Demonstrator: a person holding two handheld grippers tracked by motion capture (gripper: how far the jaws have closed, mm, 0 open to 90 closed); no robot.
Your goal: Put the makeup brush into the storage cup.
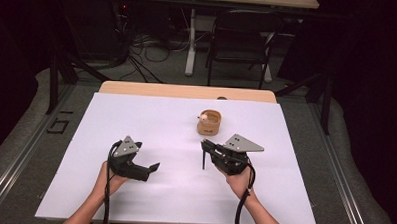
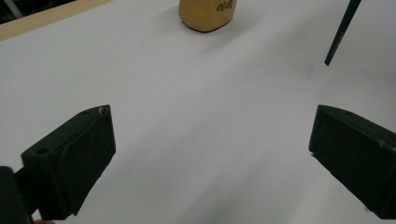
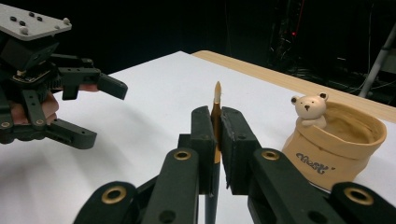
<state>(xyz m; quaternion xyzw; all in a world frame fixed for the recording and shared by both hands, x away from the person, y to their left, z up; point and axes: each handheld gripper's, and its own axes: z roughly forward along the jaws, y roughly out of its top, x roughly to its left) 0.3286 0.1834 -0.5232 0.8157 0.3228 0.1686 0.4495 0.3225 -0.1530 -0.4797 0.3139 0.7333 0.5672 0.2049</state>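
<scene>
Closest to the lens in the right gripper view, the right gripper (image 3: 217, 140) has its two black jaws pressed together on a pencil (image 3: 217, 100) — a thin stick with a golden-tan sharpened end that pokes up above the jaws, its dark shaft running down between them. From the high view the same right gripper (image 1: 205, 148) sits at the right of the white sheet (image 1: 151, 120), held by the person's right hand (image 1: 239, 181), and the pencil (image 1: 204, 159) hangs from it as a thin dark line with its lower end down by the sheet; whether it touches the sheet cannot be told.

Just beyond that gripper stands a small tan pot (image 1: 209, 122), soft-looking like a rolled-down bag, with a little bear figure (image 3: 309, 109) perched on its rim and dark lettering on its side. It stands upright on the white sheet, near the far middle of the table (image 1: 187, 91), and nothing touches it.

To the left, the left gripper (image 1: 153, 169) is held low over the sheet by the left hand (image 1: 109, 181), well apart from the right one. Its jaws are spread wide — in the left gripper view they stand at either side with bare white sheet between them, gripping nothing. Farther off in that view are the base of the tan pot (image 2: 207, 15) and the dark shaft of the pencil (image 2: 340, 35), slanting down toward the sheet
</scene>
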